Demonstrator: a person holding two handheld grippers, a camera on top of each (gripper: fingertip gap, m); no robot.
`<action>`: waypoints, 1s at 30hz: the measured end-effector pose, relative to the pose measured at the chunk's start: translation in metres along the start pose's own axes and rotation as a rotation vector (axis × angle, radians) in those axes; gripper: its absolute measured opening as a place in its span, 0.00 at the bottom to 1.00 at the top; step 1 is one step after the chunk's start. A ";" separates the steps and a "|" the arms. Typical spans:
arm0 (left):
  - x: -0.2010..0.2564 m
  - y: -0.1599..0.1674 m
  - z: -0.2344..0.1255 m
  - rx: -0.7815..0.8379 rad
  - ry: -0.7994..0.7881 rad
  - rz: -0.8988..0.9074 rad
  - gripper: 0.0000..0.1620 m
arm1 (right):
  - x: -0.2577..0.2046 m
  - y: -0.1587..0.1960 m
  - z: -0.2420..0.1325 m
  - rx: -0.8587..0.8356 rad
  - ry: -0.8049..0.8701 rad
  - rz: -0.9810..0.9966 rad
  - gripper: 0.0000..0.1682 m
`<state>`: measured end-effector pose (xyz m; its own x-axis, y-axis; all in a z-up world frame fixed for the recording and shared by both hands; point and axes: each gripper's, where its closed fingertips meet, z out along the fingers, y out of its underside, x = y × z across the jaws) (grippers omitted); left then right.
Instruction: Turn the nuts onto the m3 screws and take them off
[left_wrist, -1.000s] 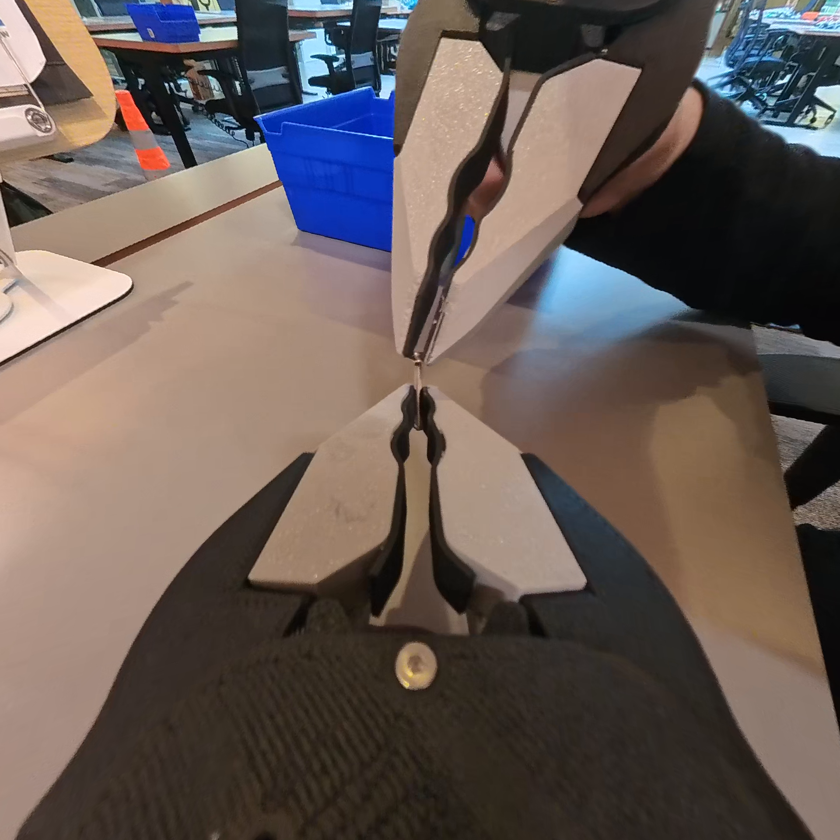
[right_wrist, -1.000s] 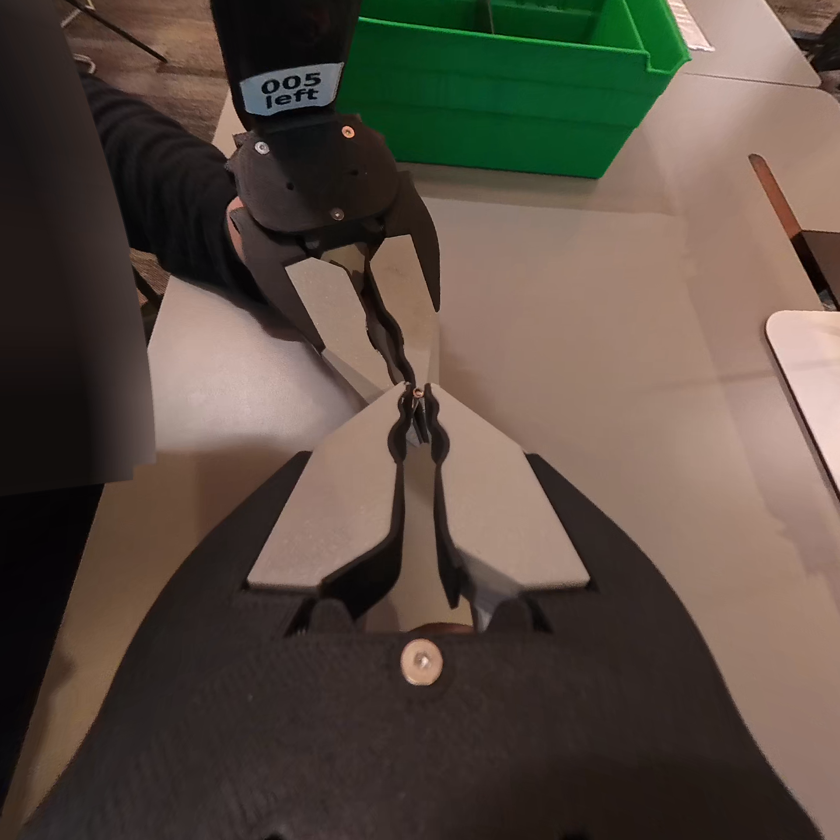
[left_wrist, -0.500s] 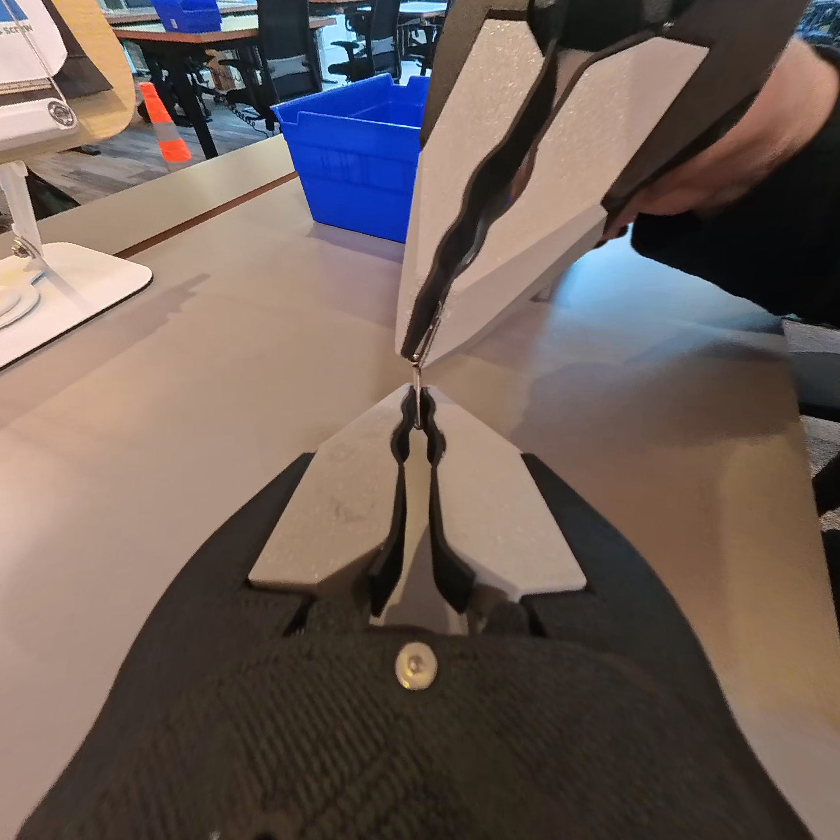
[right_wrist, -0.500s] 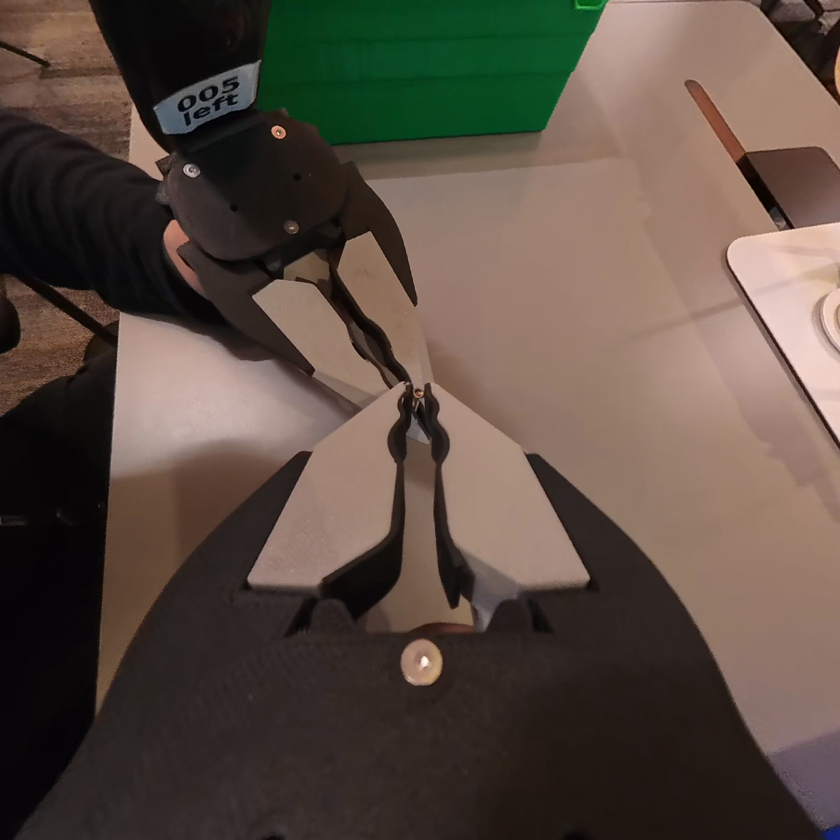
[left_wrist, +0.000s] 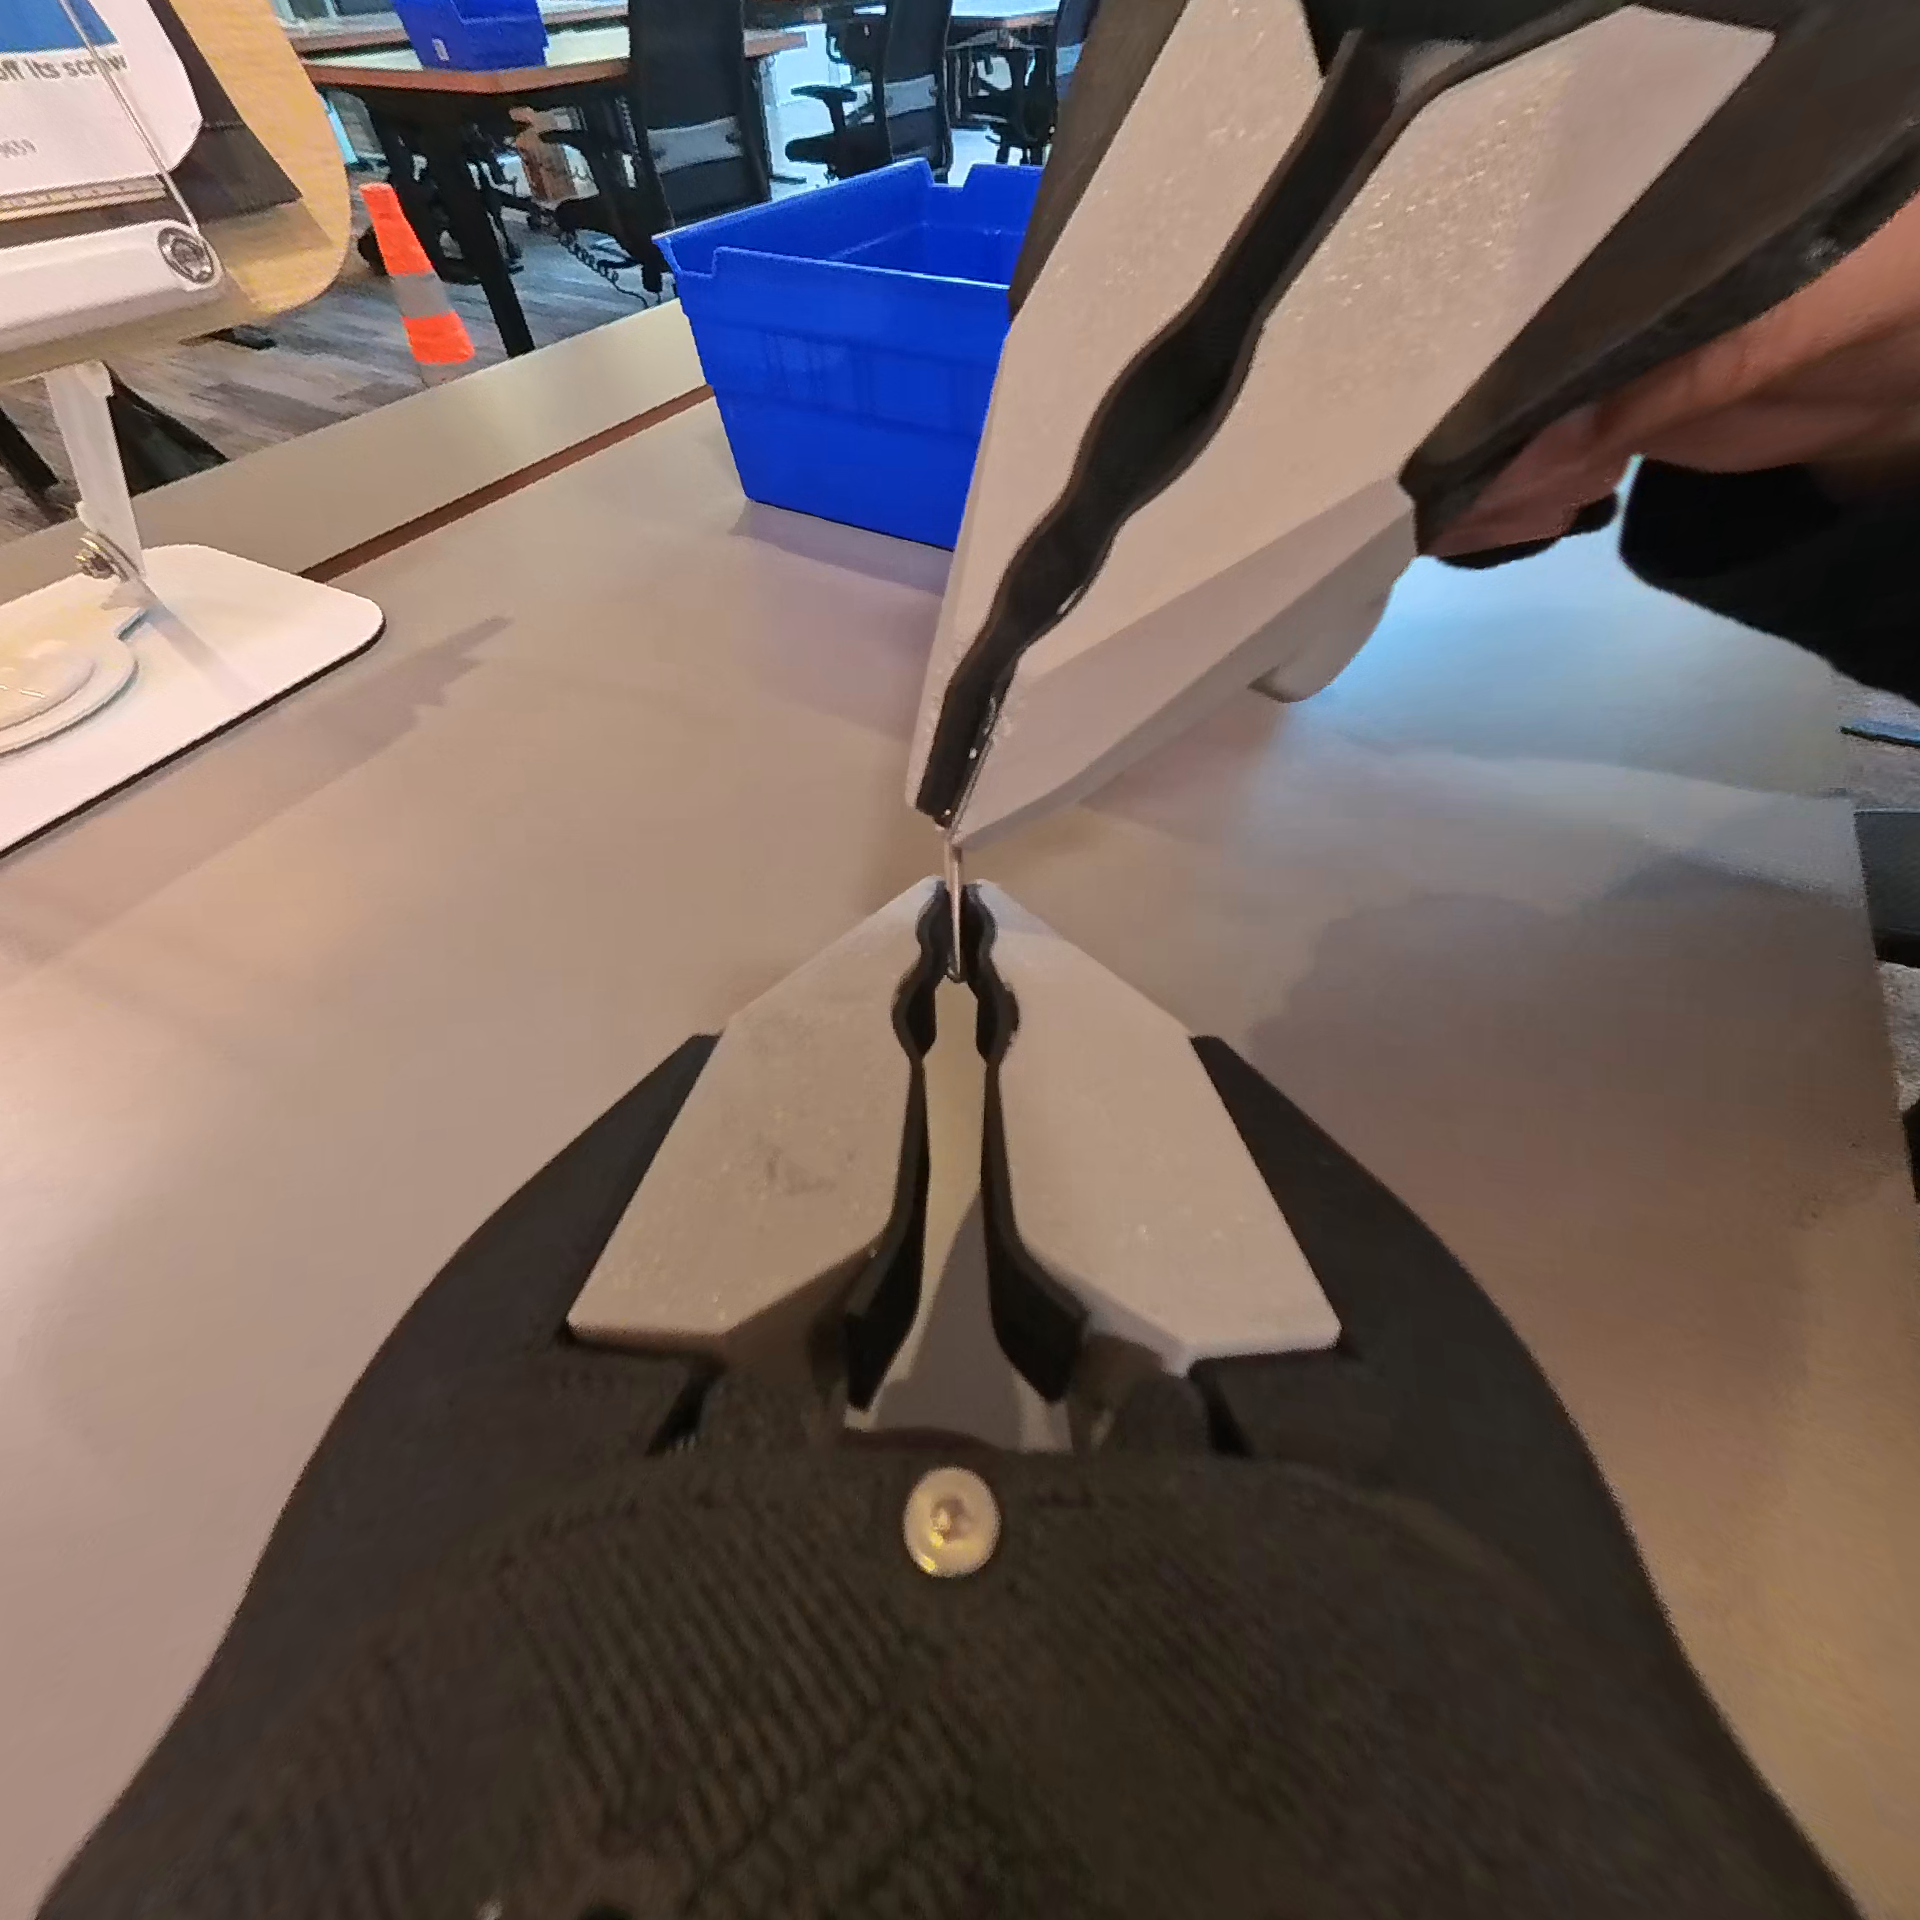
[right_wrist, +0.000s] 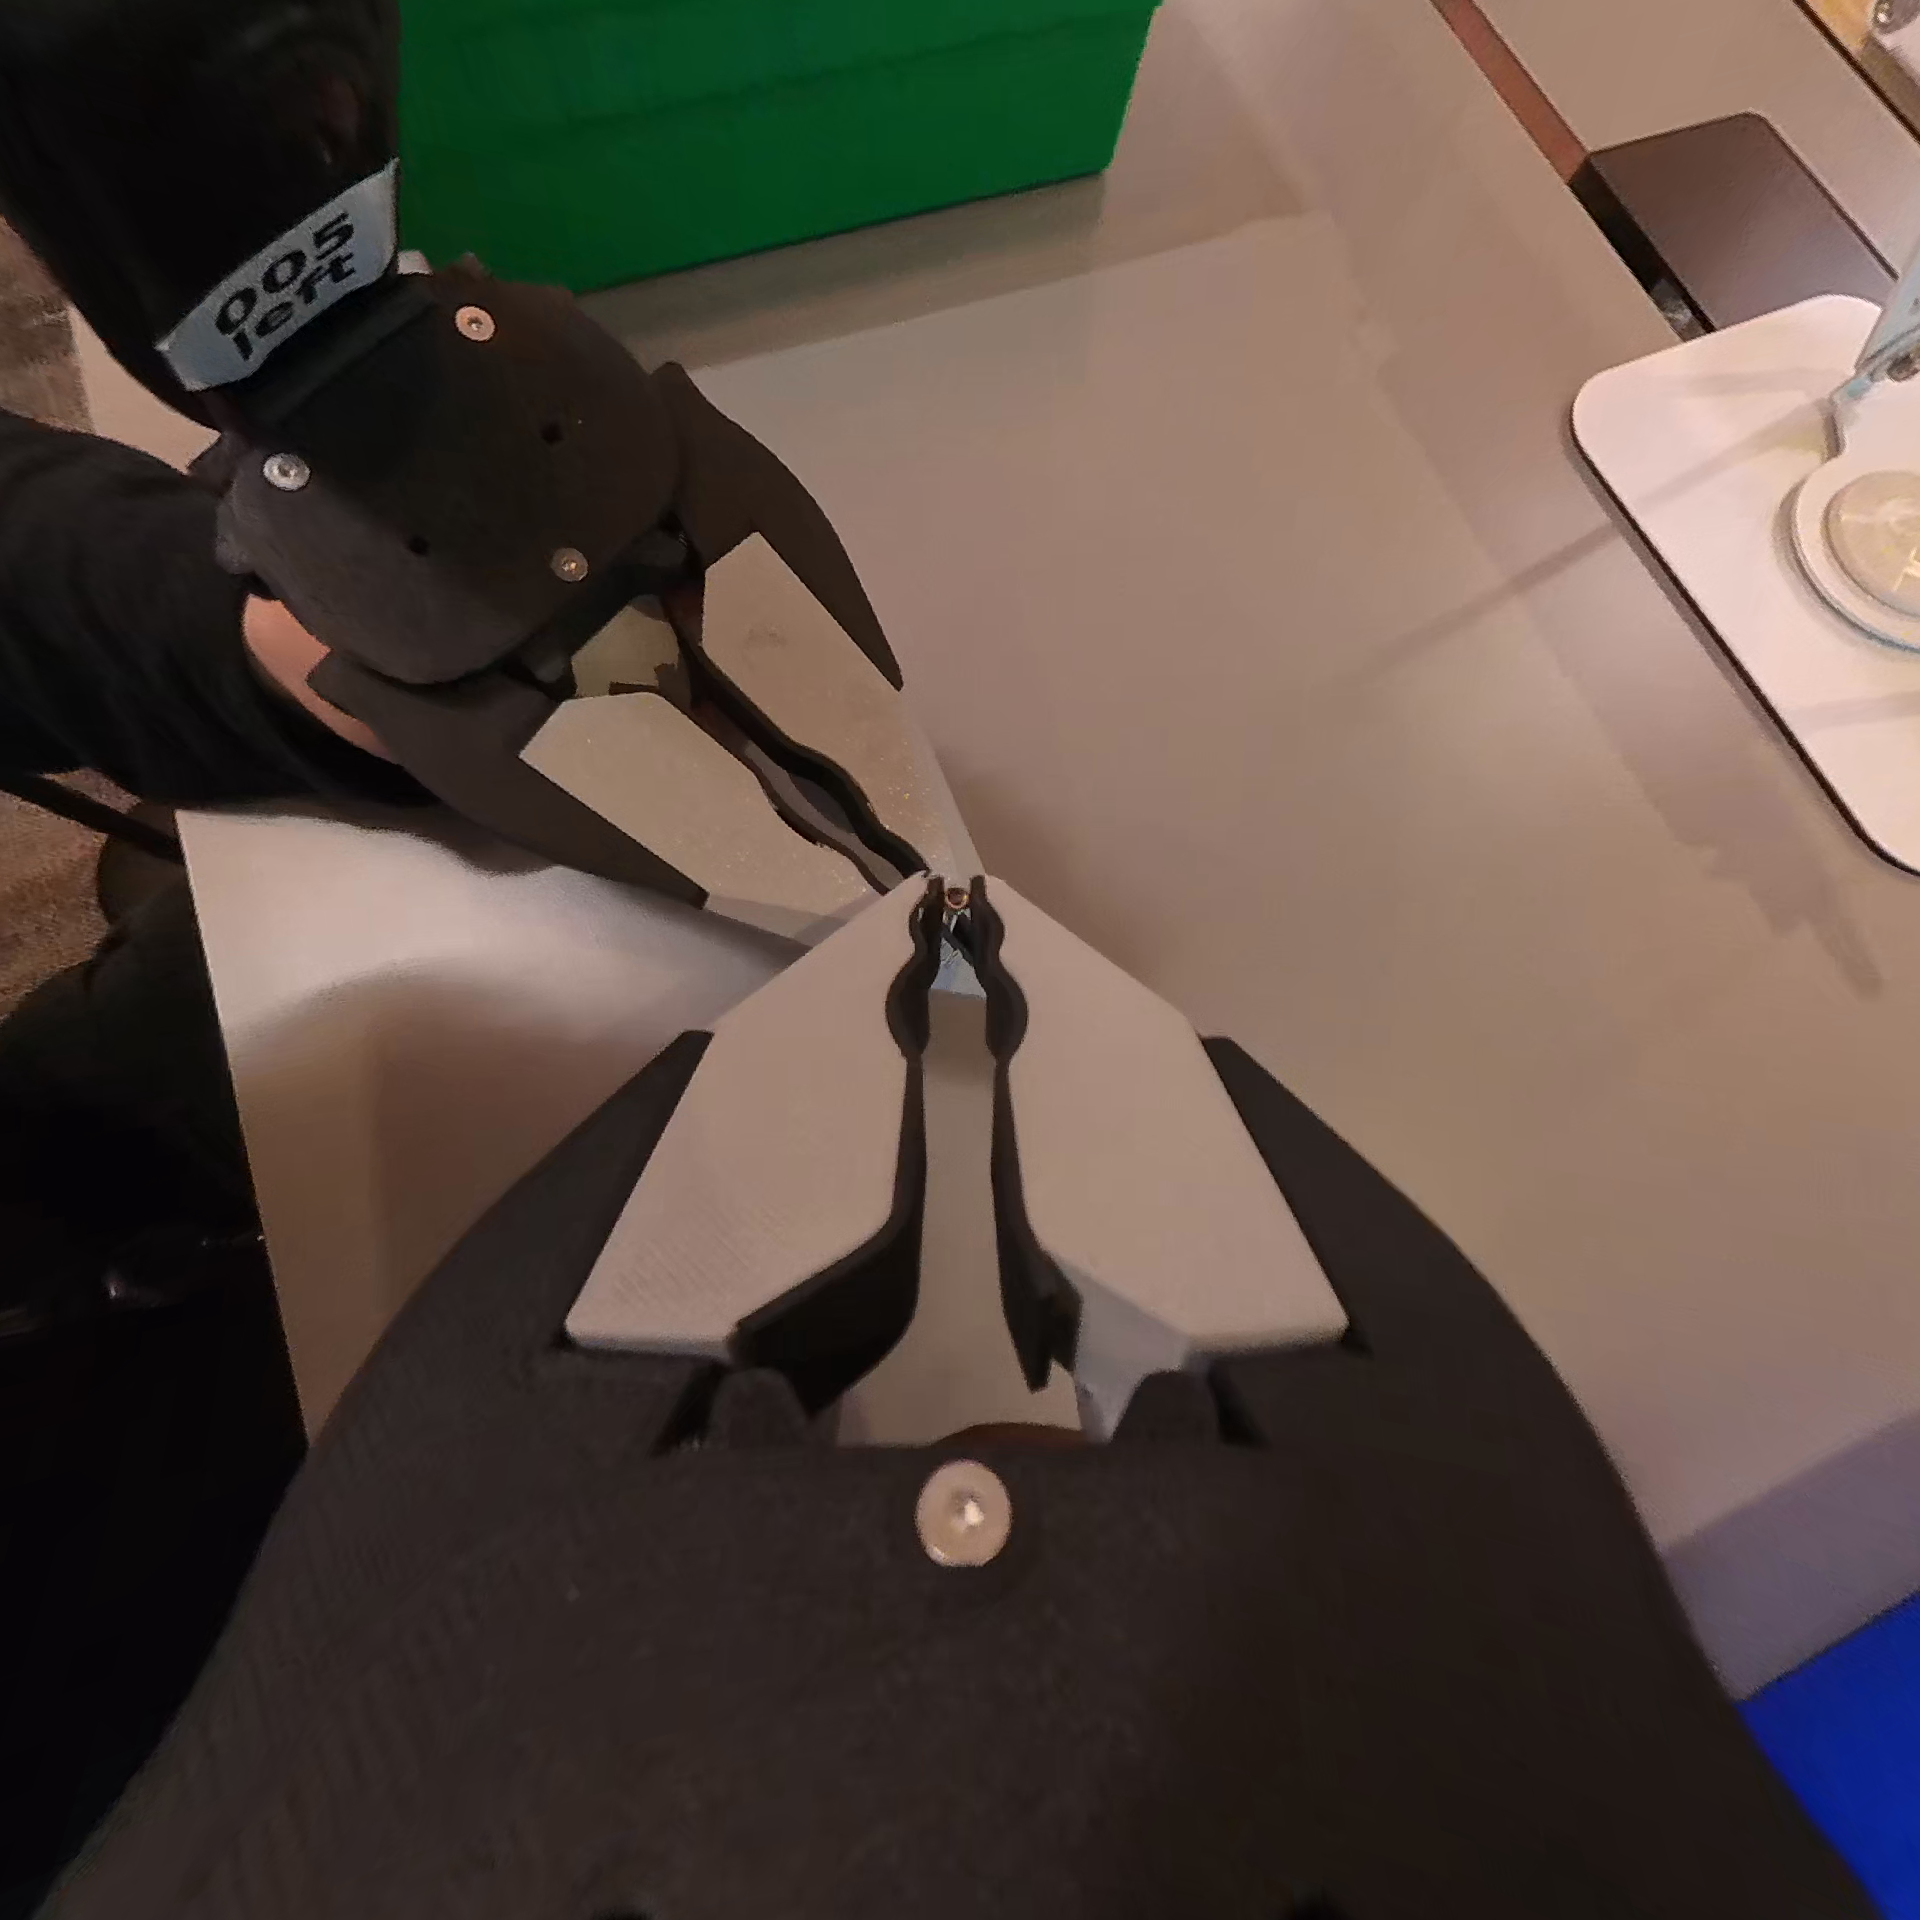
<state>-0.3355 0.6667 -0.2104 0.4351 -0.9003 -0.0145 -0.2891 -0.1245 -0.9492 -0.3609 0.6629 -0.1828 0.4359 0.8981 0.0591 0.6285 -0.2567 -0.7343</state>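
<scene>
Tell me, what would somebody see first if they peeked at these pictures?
First, two grey-fingered grippers meeting tip to tip above the grey table: the left gripper pinches a thin metal screw, and the right gripper comes down onto its top end. After that, the bright bins jump out: a blue bin behind the tips in the left wrist view, a green bin at the top of the right wrist view.

Left gripper (left_wrist: 951, 914) and right gripper (right_wrist: 954, 896) meet tip to tip, each with jaws pinched nearly closed, both hand-held.
</scene>
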 end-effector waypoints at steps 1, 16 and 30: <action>0.000 0.000 0.000 -0.001 -0.004 0.001 0.00 | 0.000 0.000 0.000 -0.008 0.010 0.012 0.01; -0.003 -0.001 -0.001 0.002 -0.028 -0.003 0.00 | 0.003 -0.002 0.002 -0.056 0.143 0.076 0.02; 0.002 -0.004 -0.001 0.027 0.017 -0.017 0.00 | -0.008 -0.029 -0.031 0.210 0.027 -0.050 0.11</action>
<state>-0.3350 0.6651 -0.2065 0.4255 -0.9049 0.0067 -0.2585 -0.1287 -0.9574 -0.3628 0.6519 -0.1417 0.4268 0.8970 0.1152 0.5030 -0.1296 -0.8545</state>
